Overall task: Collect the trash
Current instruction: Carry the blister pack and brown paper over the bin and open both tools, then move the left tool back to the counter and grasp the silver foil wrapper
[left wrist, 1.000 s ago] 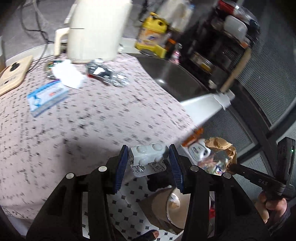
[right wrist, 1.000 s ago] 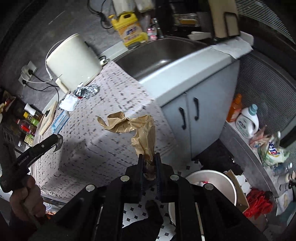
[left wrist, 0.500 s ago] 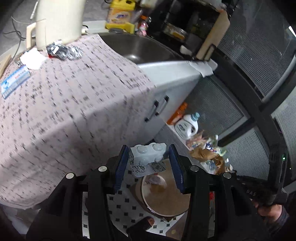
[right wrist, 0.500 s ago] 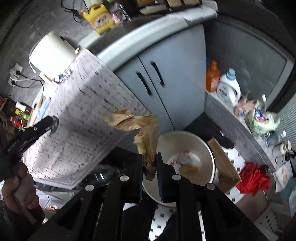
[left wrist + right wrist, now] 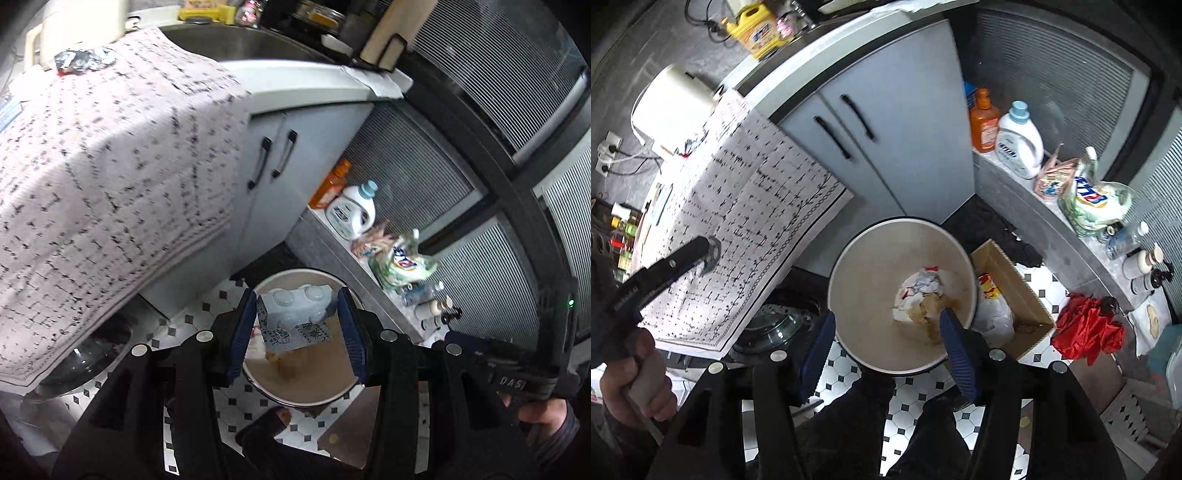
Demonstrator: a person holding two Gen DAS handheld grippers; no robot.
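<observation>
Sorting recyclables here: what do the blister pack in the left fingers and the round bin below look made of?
Blister pack: apparently clear moulded plastic with raised bubbles, backed by shiny printed foil. Bin: smooth matte beige inside with a dark rim, probably plastic; the look leaves it open.

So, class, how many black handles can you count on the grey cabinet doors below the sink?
2. One handle is on the left door and the other handle on the right door, side by side at the centre seam. More doors may be hidden.
</observation>
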